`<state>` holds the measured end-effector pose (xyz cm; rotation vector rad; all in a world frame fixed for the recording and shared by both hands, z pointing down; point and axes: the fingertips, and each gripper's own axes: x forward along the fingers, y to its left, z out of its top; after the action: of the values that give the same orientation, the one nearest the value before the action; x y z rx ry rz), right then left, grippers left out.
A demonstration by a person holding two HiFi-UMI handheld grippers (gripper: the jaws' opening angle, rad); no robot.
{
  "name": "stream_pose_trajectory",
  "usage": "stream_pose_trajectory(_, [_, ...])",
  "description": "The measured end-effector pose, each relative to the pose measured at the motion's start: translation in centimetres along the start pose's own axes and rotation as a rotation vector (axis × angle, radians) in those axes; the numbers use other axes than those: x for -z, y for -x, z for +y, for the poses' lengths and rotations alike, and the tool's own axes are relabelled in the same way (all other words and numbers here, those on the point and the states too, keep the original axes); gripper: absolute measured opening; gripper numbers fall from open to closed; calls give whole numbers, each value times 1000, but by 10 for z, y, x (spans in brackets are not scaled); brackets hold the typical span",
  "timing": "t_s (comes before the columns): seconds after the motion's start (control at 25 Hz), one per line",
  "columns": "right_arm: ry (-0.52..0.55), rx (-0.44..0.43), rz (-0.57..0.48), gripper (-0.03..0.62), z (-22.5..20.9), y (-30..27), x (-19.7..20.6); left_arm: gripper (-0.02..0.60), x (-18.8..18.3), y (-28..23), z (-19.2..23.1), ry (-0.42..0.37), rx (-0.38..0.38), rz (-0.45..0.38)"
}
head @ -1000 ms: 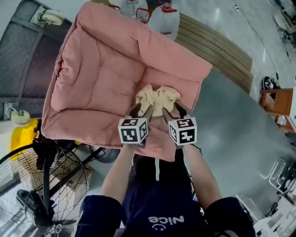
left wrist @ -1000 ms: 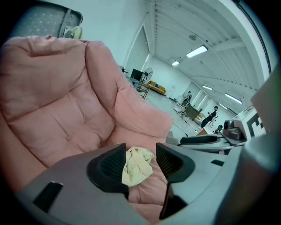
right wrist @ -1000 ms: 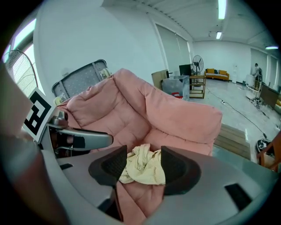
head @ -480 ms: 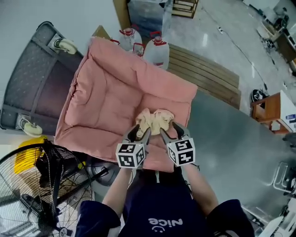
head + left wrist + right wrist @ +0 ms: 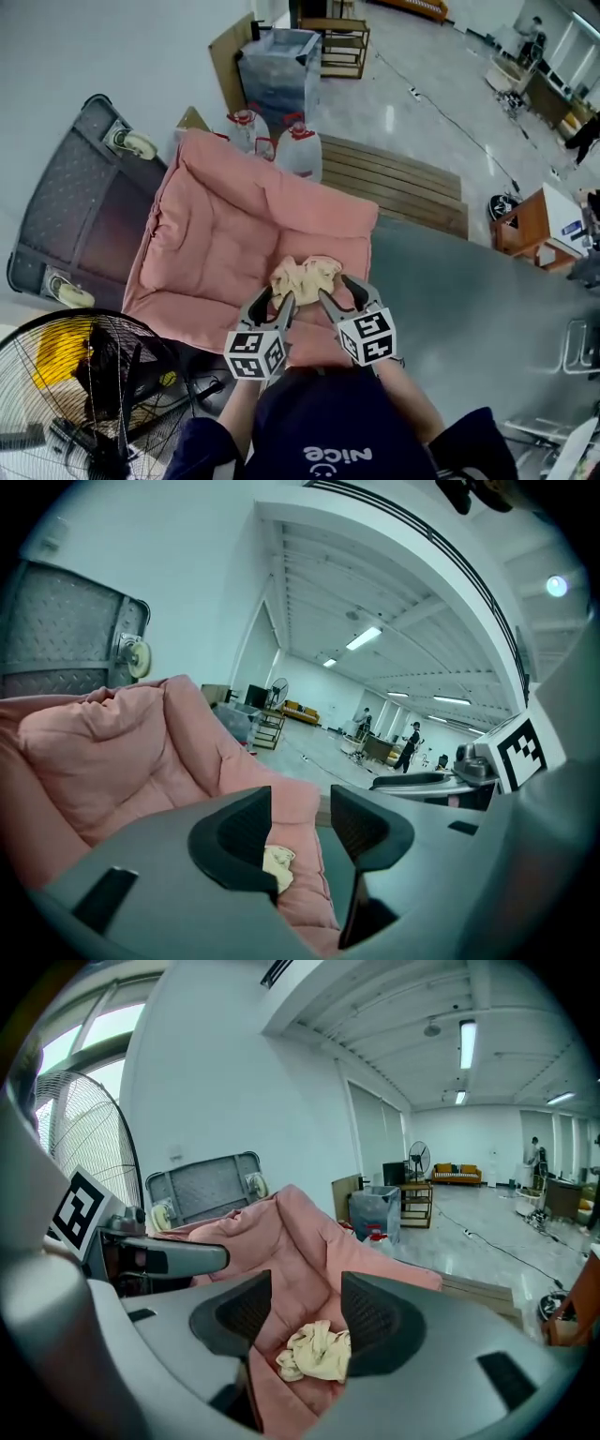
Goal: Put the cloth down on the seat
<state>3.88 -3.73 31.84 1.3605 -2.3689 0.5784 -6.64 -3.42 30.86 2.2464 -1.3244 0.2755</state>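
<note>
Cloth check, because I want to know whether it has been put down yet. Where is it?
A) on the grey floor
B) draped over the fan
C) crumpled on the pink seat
C: the cloth lies in a crumpled heap on the pink seat.

Cloth [image 5: 305, 277] pale yellow, plain. Seat [image 5: 216, 225] salmon pink, quilted in soft squares. Fan [image 5: 94, 366] black wire cage, yellow showing through. Water jugs [image 5: 300, 155] clear, red caps. Pallet [image 5: 403, 183] brown wooden slats. Cart [image 5: 70, 206] grey, fine tread pattern. Floor [image 5: 422, 84] pale glossy grey. Shirt [image 5: 328, 431] navy, white print.
</note>
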Motion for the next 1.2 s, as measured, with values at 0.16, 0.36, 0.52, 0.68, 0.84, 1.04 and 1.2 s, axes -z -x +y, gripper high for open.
stream_pose_trajectory(0.16, [11,3,-32,221,13,36,-2,215,-4,34,-15,-10,1,-38])
stream_pose_trajectory(0.36, [38,10,-89,221,25,66,-14,215,-20,60,-35,-77,43,-96])
stream_pose_trajectory(0.52, [45,26,-158,221,32,86,-26,215,-30,77,-45,-80,65,-149])
stream_pose_trajectory(0.68, [61,32,-206,221,41,99,-37,215,-43,91,-52,-87,82,-198])
stream_pose_trajectory(0.84, [73,25,-216,221,50,102,-37,214,-51,95,-53,-107,98,-221])
stream_pose_trajectory(1.04, [107,11,-244,219,57,105,-41,162,-53,99,-54,-120,108,-228])
stream_pose_trajectory(1.2, [102,28,-253,146,55,107,-43,90,-50,99,-56,-123,111,-221])
